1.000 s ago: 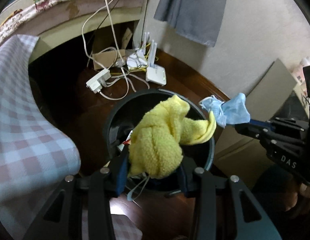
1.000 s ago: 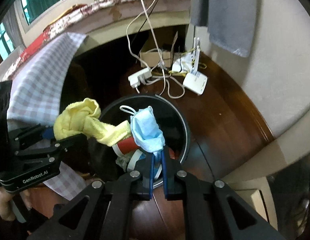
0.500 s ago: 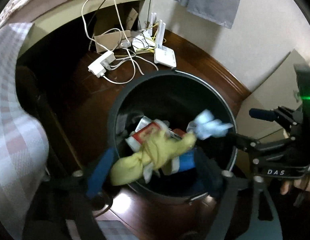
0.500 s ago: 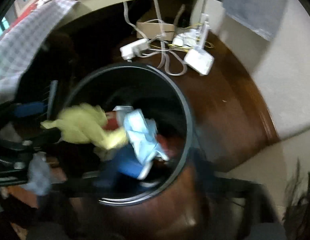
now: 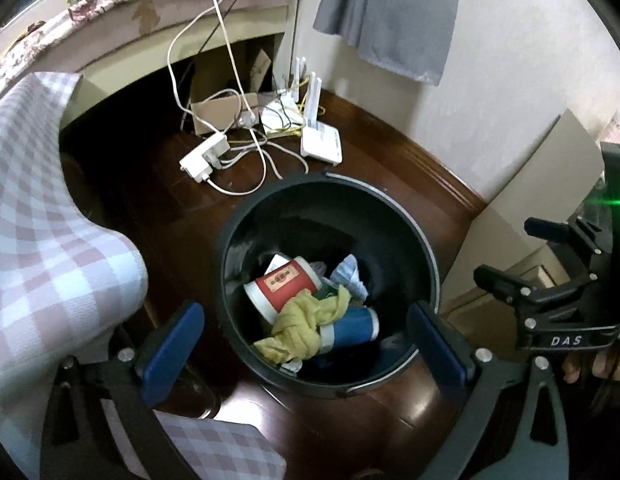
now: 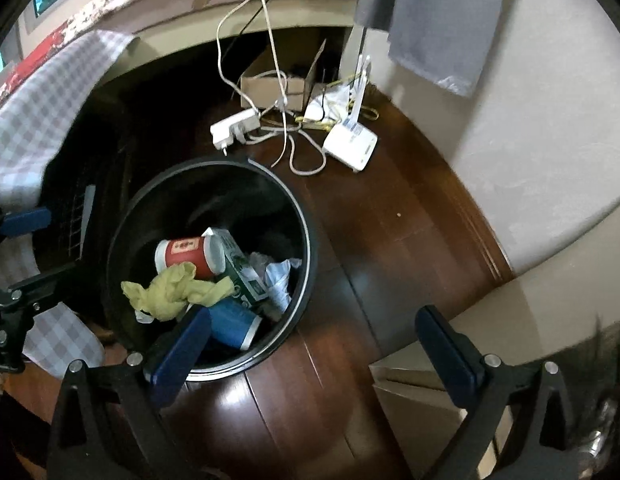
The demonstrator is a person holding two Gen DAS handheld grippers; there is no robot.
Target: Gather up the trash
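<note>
Both spread and empty above the bin (image 5: 427, 264), left gripper (image 5: 306, 336) straight over the yellow cloth (image 5: 300, 326), right gripper (image 6: 311, 338) off to its right.

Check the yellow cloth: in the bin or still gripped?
In the bin. The yellow cloth lies crumpled on the cups inside the black bin; left gripper fingers spread, holding nothing.

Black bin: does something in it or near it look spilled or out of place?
Nothing has spilled: the yellow cloth, the red cup and the blue cup all lie inside the black bin. Behind it, a power strip and tangled cables lie on the floor.
</note>
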